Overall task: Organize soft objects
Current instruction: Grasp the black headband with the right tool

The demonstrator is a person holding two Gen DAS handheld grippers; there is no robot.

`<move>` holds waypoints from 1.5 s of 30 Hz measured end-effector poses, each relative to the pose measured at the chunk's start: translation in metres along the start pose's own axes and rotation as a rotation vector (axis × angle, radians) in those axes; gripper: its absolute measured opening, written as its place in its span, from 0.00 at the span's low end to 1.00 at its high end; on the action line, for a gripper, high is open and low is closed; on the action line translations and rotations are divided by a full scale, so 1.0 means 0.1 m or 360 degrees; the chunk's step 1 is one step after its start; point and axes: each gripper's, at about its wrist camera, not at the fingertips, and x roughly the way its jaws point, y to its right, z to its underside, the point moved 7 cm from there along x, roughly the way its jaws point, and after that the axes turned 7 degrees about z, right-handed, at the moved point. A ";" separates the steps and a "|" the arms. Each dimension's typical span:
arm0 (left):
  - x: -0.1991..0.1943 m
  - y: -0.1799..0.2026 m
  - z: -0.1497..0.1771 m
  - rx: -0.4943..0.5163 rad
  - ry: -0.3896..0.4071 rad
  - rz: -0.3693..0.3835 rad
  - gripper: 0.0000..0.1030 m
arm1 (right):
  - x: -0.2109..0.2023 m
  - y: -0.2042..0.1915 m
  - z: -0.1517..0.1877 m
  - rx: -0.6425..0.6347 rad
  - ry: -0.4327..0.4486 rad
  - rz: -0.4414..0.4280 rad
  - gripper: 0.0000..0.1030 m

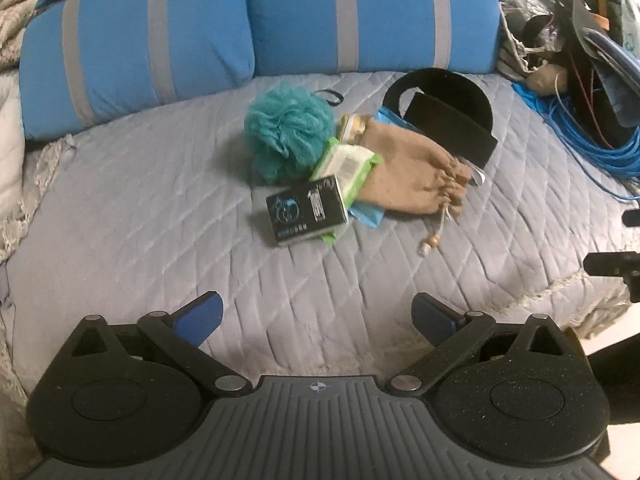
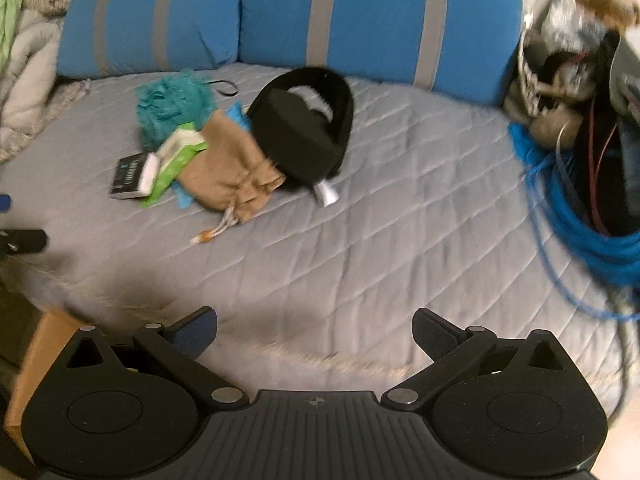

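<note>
A pile lies on the grey quilted bed [image 1: 140, 216]: a teal bath pouf [image 1: 288, 132], a tan drawstring pouch [image 1: 416, 176], a green wipes pack [image 1: 348, 164], a black box [image 1: 306, 210] and a black strap-like band [image 1: 448, 120]. The same pile shows in the right wrist view: pouf [image 2: 172, 104], pouch [image 2: 228, 176], wipes pack [image 2: 176, 156], box [image 2: 128, 176], band [image 2: 304, 132]. My left gripper [image 1: 318, 316] is open and empty, short of the pile. My right gripper [image 2: 314, 330] is open and empty, near the bed's front edge.
Two blue pillows with grey stripes [image 1: 136, 48] [image 1: 372, 16] stand behind the pile. A coil of blue cable [image 1: 592, 148] and a heap of clutter [image 1: 572, 20] lie at the right. A pale blanket [image 2: 24, 64] is bunched at the left. A brown box [image 2: 36, 360] sits below the bed edge.
</note>
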 end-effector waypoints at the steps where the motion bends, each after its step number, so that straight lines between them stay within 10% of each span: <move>1: 0.01 -0.01 -0.02 -0.0006 0.0003 0.0001 1.00 | 0.03 0.01 -0.03 -0.0034 0.0006 0.0032 1.00; 25: 0.11 -0.20 0.00 -0.0230 -0.0099 0.0121 1.00 | 0.53 -0.26 -0.73 -0.0474 0.0361 0.0203 1.00; 45: 0.09 -0.29 -0.01 -0.0338 -0.0122 0.0189 1.00 | 1.13 -0.81 -1.14 -0.0841 0.0479 0.0406 0.66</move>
